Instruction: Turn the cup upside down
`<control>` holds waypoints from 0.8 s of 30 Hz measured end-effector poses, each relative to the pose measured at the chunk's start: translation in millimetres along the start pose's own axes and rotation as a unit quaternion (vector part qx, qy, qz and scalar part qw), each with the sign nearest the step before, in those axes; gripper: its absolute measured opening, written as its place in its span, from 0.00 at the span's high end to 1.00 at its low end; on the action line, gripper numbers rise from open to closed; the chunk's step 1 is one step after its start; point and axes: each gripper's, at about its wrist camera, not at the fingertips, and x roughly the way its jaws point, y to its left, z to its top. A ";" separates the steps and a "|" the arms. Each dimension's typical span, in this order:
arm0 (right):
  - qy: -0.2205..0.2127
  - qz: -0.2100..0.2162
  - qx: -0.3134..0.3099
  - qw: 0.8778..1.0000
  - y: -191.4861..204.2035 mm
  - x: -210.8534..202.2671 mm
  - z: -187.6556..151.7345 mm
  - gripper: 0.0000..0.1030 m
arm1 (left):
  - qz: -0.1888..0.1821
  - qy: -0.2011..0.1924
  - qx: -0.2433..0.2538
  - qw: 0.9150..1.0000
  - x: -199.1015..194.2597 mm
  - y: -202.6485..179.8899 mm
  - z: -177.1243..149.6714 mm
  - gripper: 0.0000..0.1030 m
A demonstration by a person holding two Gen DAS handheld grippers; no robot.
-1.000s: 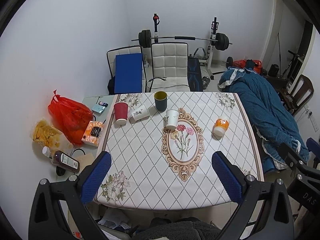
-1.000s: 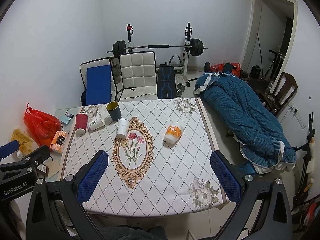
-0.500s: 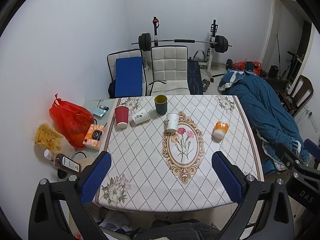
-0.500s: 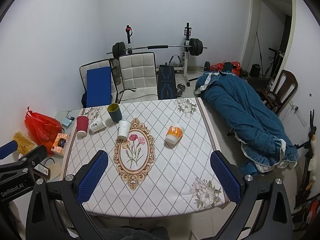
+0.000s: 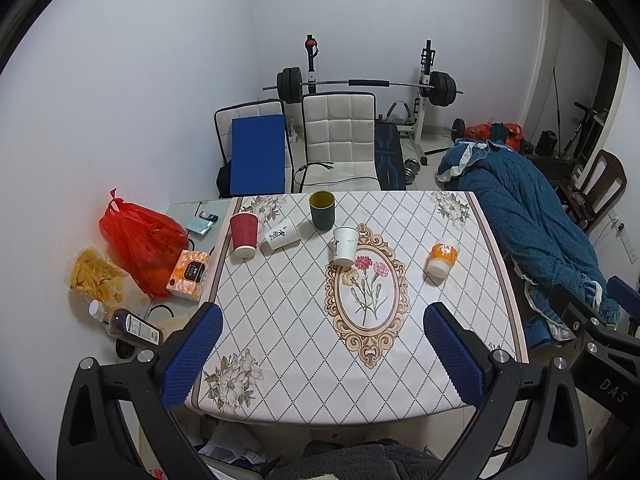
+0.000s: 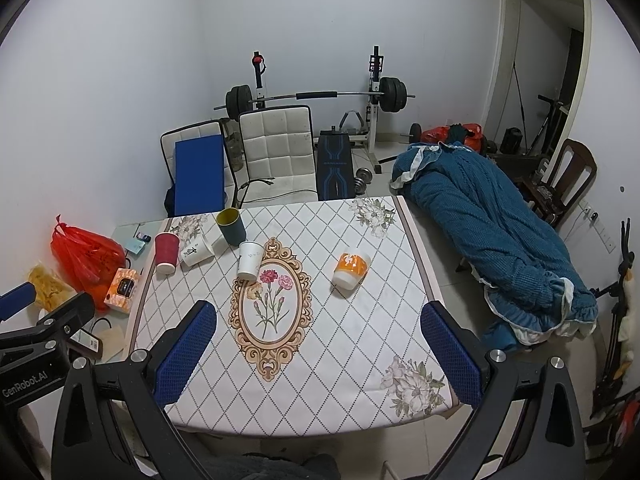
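Even indoor light, sharp, fisheye-warped edges

You see five cups on the patterned tablecloth-covered table (image 5: 280, 320): the red ribbed paper cup (image 5: 244, 235) at frame left, the orange-and-white cup (image 5: 442, 259) at right.

A red bag (image 5: 140, 248) sits on the floor by the table (image 5: 472, 344). Two white chairs (image 5: 340, 136) stand behind it. A big blue blanket (image 5: 532, 224) lies on the right.
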 end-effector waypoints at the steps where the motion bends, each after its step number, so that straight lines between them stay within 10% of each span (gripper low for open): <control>1: 0.000 0.000 0.000 1.000 0.0 0.2 -0.5 0.00 | -0.001 0.000 0.000 1.000 -0.3 -0.2 1.1 0.00; 24: 0.034 -0.013 0.008 0.999 8.5 32.5 -17.5 0.00 | -0.005 0.050 -0.004 0.999 46.6 9.1 -16.8 0.00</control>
